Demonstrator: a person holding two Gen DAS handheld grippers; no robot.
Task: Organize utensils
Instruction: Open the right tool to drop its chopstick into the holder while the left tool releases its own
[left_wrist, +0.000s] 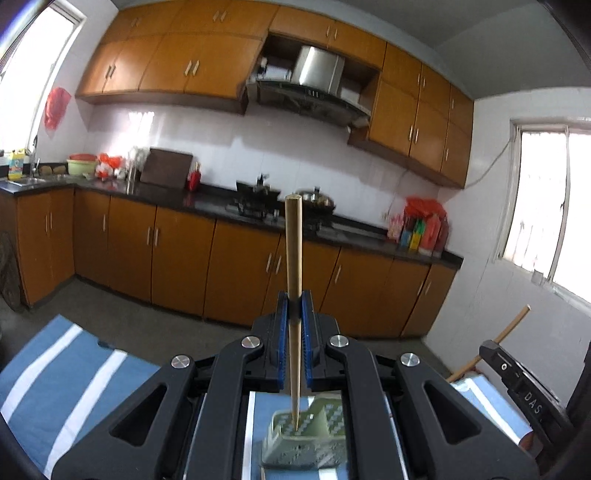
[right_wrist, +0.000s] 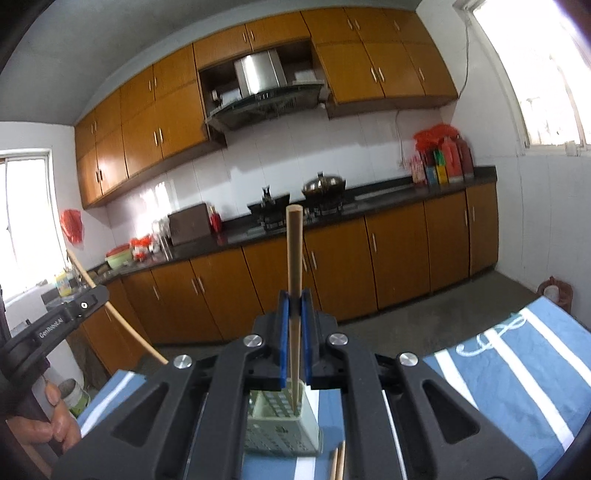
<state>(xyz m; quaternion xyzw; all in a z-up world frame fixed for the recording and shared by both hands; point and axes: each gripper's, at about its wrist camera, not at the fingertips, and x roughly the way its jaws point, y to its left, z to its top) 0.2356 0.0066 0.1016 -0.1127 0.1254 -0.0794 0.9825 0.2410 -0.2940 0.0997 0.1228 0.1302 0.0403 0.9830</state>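
My left gripper (left_wrist: 294, 302) is shut on a wooden chopstick (left_wrist: 294, 258), held upright with its thin tip over a pale green perforated utensil holder (left_wrist: 303, 443) on the blue striped cloth. My right gripper (right_wrist: 294, 302) is shut on another wooden chopstick (right_wrist: 294, 258), its tip inside the same green holder (right_wrist: 282, 424). The right gripper and its chopstick show at the right edge of the left wrist view (left_wrist: 509, 365). The left gripper and its chopstick show at the left of the right wrist view (right_wrist: 74, 314). Two more chopsticks (right_wrist: 338, 461) lie on the cloth by the holder.
A blue cloth with white stripes (right_wrist: 517, 369) covers the table. Beyond are a grey floor, orange kitchen cabinets (left_wrist: 184, 251), a dark counter with a stove and pots (left_wrist: 258, 206), and a white tin (right_wrist: 74, 397) by the table's left edge.
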